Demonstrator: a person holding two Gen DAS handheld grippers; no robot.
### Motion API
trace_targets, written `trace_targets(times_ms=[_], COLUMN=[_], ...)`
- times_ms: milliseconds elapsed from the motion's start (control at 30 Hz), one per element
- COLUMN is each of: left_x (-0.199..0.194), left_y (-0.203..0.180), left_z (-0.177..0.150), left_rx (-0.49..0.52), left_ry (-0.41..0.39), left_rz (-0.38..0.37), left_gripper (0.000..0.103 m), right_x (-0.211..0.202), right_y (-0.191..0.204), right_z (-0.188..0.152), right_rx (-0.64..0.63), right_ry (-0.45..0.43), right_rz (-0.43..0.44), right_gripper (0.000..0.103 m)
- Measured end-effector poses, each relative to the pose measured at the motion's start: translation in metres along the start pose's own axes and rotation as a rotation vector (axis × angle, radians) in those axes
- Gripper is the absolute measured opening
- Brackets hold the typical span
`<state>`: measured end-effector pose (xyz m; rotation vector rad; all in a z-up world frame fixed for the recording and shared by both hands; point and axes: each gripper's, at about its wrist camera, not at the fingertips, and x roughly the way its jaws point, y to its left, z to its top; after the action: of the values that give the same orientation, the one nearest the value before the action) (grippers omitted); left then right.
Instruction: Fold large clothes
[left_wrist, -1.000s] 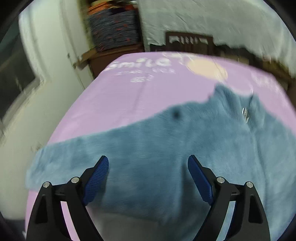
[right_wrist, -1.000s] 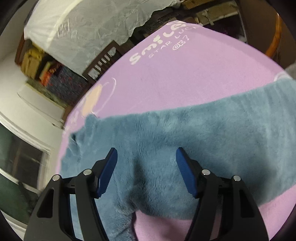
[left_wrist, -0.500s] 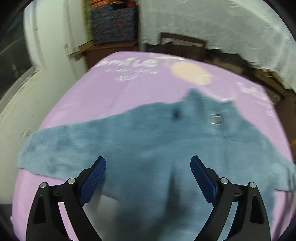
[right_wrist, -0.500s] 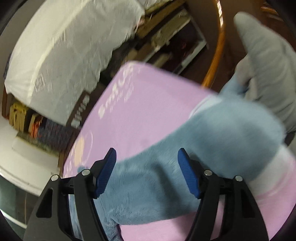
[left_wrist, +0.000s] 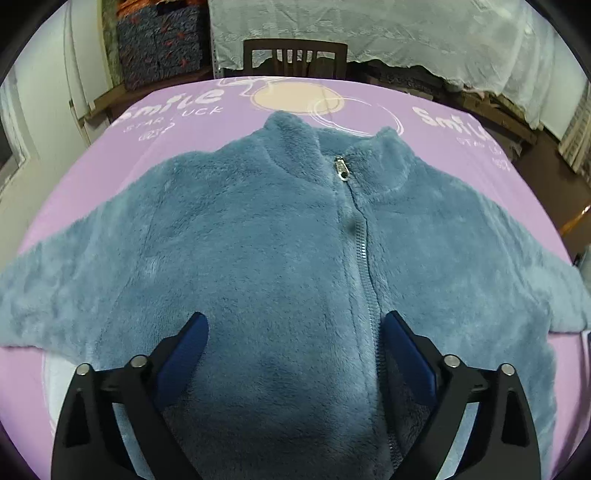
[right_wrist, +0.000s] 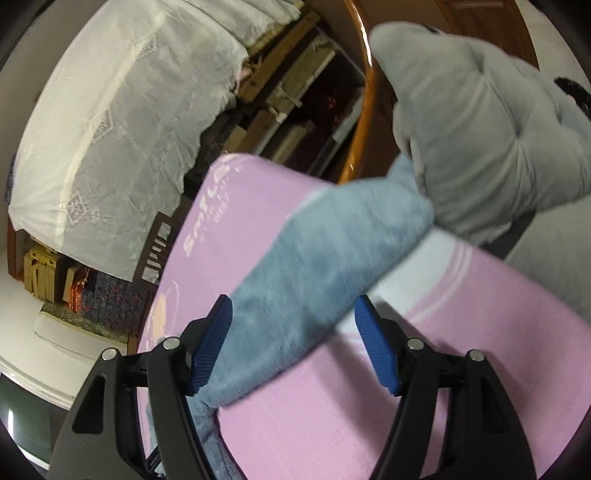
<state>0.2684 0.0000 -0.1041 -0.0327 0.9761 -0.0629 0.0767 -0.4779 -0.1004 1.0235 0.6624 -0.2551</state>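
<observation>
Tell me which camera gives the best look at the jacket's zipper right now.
The left wrist view: the zipper runs in full down the front of the blue fleece jacket, its metal pull at the collar. The right wrist view shows only a blurred sleeve on the purple cloth, no zipper.

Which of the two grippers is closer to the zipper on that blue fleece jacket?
Left. The left gripper hovers open over the blue fleece jacket, its zipper running down just inside one finger. The right gripper is out over a sleeve; no zipper shows there.
</observation>
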Motion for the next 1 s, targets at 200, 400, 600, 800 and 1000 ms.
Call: trace_targets(times_ms=[200,400,600,800,1000], left_x=[-0.001,-0.005,-0.008,-0.016,-0.025], left_y=[-0.003,-0.003,0.001,0.019,0.046], left_z=[-0.005,-0.008,-0.006,0.001,0.011], left_rx=[0.016,0.014,0.014,-0.035,-0.115], left_ry=[-0.008,-0.01,0.005,-0.008,-0.037], left_rz=[0.03,0.026,-0.007,-0.018,-0.022], left_gripper=[0.1,0.1,0.099,0.099,0.099], right_x=[0.007,0.027,0.029,0.021,0.023], right_y=[0.003,0.02,0.024,0.093,0.175], right_z=[0.002,0.014,0.019,-0.003,-0.051], right_rx=[-0.005,-0.044,-0.08,-0.279,-0.483], right_ry=[-0.031,-0.08,-0.095,-0.118,-0.08], right_rz=[-0.076,-0.184,-0.183,-0.125,-0.047], right_gripper=[0.06,0.037,0.007,0.006,0.006])
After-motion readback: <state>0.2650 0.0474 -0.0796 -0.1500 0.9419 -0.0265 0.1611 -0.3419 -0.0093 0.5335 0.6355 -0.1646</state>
